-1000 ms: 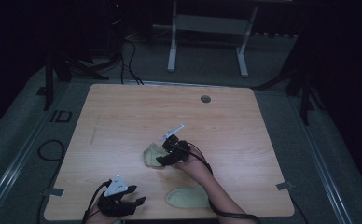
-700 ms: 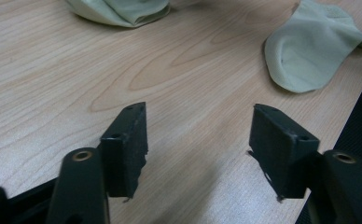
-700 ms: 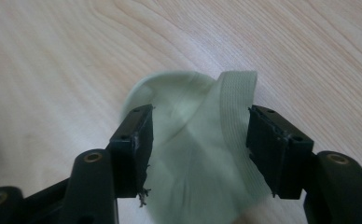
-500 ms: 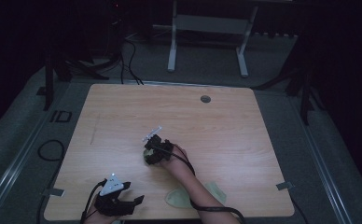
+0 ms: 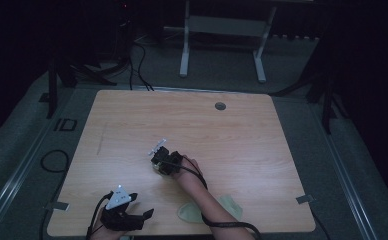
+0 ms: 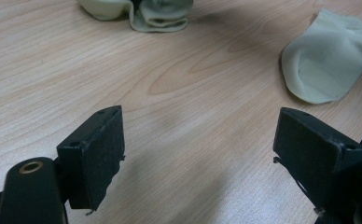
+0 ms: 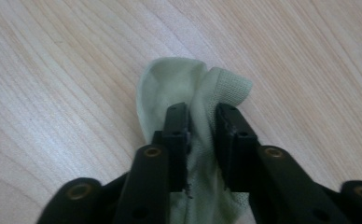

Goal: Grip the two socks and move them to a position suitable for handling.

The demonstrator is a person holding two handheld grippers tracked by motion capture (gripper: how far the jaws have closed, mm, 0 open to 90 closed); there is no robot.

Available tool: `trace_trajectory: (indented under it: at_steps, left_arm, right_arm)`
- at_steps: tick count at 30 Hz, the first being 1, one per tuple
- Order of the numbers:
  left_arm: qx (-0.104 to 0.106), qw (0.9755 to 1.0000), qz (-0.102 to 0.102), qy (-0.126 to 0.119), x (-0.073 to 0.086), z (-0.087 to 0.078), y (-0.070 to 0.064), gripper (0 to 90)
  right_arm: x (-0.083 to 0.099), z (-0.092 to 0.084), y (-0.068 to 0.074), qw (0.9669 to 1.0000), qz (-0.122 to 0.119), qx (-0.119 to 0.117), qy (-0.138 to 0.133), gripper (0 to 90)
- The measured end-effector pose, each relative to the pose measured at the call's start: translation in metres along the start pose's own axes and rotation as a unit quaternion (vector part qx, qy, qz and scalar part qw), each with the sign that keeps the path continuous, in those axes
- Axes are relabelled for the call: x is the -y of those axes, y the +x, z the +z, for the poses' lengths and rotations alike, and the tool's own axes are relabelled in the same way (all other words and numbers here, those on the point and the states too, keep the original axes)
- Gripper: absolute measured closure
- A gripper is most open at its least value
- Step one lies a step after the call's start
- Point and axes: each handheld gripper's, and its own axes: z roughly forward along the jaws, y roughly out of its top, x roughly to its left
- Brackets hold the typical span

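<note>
a wooden table [image 5: 262, 150] is seen from the high view, and on it two pale green socks are laid well apart. the flat sock [image 5: 189, 212] lies near the table's front edge, partly under the person's right forearm, and it is also seen in the left gripper view [image 6: 328, 58], spread open on the wood. the bunched sock [image 7: 188, 93] lies near the middle of the table, and its folded cuff is pinched between the pads of the right gripper [image 7: 202, 128]; the jaws have just been closing, the fabric is between them, and they now stand narrow with the knit gathered up. in the high view this gripper [image 5: 157, 162] is seen low over the sock.

the left gripper [image 5: 144, 215] rests at the front left corner of the table. its jaws have just been opening and stand wide, with nothing but bare wood between them, as its own view [image 6: 200, 154] shows.

the step in hand is judged to be the taking up of the bunched sock, a pairing with the flat one being the likely aim. the next move would call for a lift with the grip kept firm on the cuff, so that the thin fabric is not let slip, and for a carry toward the flat sock, whose edge could be taken by the free left gripper.
</note>
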Motion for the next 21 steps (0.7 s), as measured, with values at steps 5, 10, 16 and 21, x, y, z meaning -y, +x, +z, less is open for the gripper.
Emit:
trace_trajectory:
  at_steps: [5,10,16,21]
  left_arm:
    - [-0.007,0.9998,-0.014,-0.011,0.000,-0.003,0.005,16.6]
    - [-0.007,0.9999,-0.010,-0.003,0.001,-0.002,0.005,15.9]
    - [-0.007,1.0000,0.002,0.002,0.000,0.002,-0.001,16.0]
    - [-0.002,1.0000,-0.002,0.002,0.000,0.003,-0.001,16.0]
  right_arm:
    - [0.003,-0.011,-0.008,0.9999,0.009,-0.003,-0.013,78.4]
    - [0.008,-0.036,-0.021,0.9991,0.018,-0.008,-0.037,78.4]
    - [0.023,-0.065,-0.037,0.9975,0.036,-0.012,-0.061,78.3]
    - [0.040,-0.083,-0.045,0.9963,0.046,-0.007,-0.072,78.3]
